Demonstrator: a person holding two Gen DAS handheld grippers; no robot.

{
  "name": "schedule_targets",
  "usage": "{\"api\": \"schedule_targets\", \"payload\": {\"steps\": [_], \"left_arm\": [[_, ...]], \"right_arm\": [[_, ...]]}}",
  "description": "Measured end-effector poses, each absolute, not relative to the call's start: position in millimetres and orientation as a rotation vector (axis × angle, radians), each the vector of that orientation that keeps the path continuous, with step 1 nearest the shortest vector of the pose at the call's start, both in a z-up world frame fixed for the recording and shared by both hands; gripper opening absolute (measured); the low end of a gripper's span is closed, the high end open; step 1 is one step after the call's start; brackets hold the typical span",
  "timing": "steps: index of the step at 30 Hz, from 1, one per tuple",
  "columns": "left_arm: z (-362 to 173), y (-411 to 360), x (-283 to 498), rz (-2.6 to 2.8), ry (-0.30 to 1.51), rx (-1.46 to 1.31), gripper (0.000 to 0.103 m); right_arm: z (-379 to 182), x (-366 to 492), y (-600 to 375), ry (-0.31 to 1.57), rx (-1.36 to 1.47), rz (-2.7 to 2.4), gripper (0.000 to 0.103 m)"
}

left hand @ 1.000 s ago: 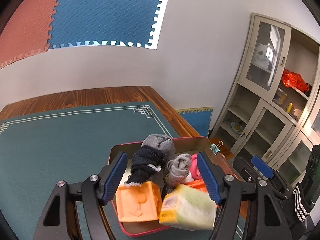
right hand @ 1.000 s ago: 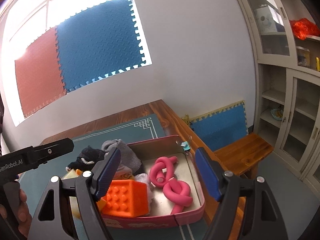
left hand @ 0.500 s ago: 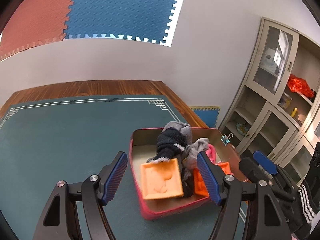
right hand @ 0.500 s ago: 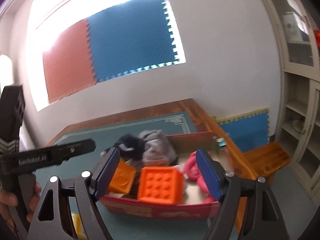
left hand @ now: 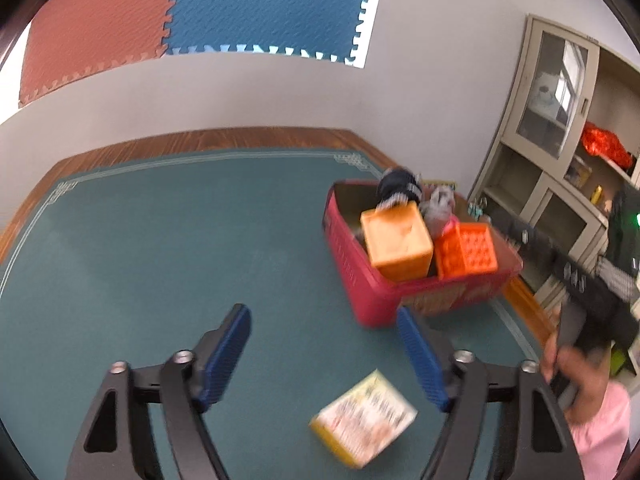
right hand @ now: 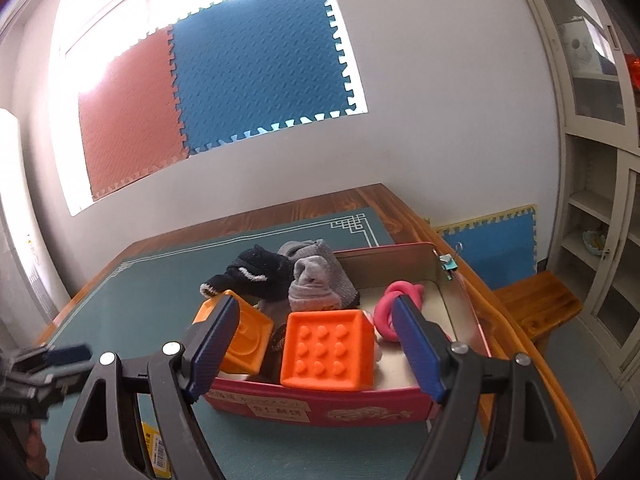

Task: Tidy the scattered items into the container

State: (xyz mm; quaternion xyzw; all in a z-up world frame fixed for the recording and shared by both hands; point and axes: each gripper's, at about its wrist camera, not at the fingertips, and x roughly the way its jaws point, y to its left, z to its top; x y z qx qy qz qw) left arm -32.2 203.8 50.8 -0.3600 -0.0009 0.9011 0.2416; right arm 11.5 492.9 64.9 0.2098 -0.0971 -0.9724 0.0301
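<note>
- Red box (right hand: 352,406): stands near the table's (left hand: 248,136) right edge, on the green mat (left hand: 160,248).
- Contents: two orange blocks (right hand: 330,354), one dark sock (right hand: 256,274), two grey socks (right hand: 318,278), one pink knotted rope (right hand: 394,306).
- One yellow packet (left hand: 362,420): on the mat, outside the box.
- Left gripper (left hand: 324,356): jaws wide, empty, above the packet.
- Right gripper (right hand: 314,344): jaws wide, empty, before the box.

Office-like room, glass-door cabinets (right hand: 600,80), wooden desk (right hand: 384,200)

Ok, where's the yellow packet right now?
Left wrist view: the yellow packet lies on the green mat, outside the red tin, below the open left hand-held gripper.
</note>
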Motion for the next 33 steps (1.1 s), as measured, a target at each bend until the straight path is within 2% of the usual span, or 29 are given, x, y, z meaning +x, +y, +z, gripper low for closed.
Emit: {"api": "schedule_targets", "payload": {"steps": [17,18,20,27,33], "left_arm": [[10,236,11,2.353,0.326,-0.947,0.082],[7,238,9,2.341,0.327,-0.957,0.08],[2,241,5,2.319,0.323,-0.976,0.066],[10,237,0,2.344,0.251,-0.97,0.065],[57,251,-13,2.375,0.183,-0.847,0.065]], "right_arm": [[63,11,501,-0.338,0.674,-3.018,0.082],[63,11,502,-0.343,0.673,-3.02,0.082],[63,11,504,-0.354,0.671,-3.024,0.082],[65,14,514,-0.406,0.659,-3.049,0.082],[69,21,530,-0.495,0.636,-3.099,0.082]]}}
